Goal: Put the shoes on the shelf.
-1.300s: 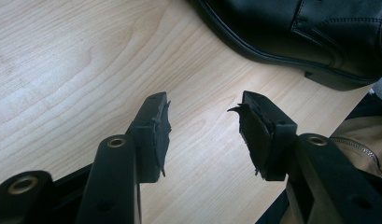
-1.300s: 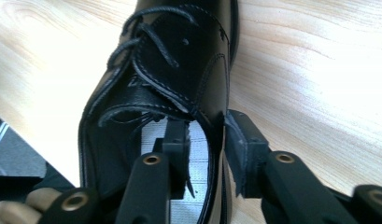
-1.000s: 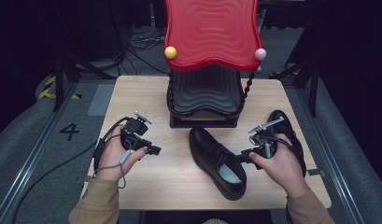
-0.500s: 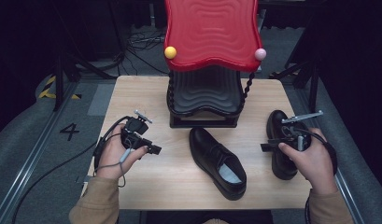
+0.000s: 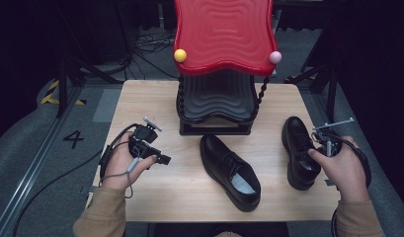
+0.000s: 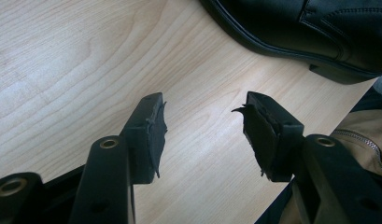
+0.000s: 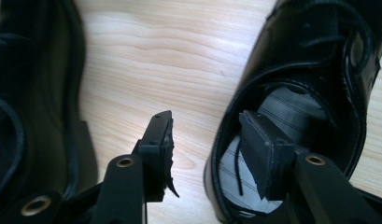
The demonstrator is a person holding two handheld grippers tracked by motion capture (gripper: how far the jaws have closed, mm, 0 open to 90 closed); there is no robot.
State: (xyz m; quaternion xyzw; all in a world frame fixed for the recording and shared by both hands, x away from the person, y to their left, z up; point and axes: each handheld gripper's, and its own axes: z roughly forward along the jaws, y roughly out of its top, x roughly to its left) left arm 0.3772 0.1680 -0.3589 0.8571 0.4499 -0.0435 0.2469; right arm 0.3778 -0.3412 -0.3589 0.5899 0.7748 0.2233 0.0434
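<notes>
"4" on the floor point(image 5: 73, 138)

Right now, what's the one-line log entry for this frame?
left gripper: open, over table | right gripper: jaws just opening, side wall of right shoe between them | middle shoe: untouched

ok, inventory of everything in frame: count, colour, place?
Black leather lace-up shoe, middle: 1, black, table centre, toe away from the rack.
Black leather lace-up shoe, right: 1, black, right side of the table, beside the right gripper.
Two-tier wavy shoe rack: 1, red top shelf, black lower shelf, back centre of the table.
Light wooden table: 1, pale wood.
Left hand-held gripper: 1, black, jaws open over bare table.
Right hand-held gripper: 1, black, jaws open, just been opening, one jaw over the shoe's opening.
</notes>
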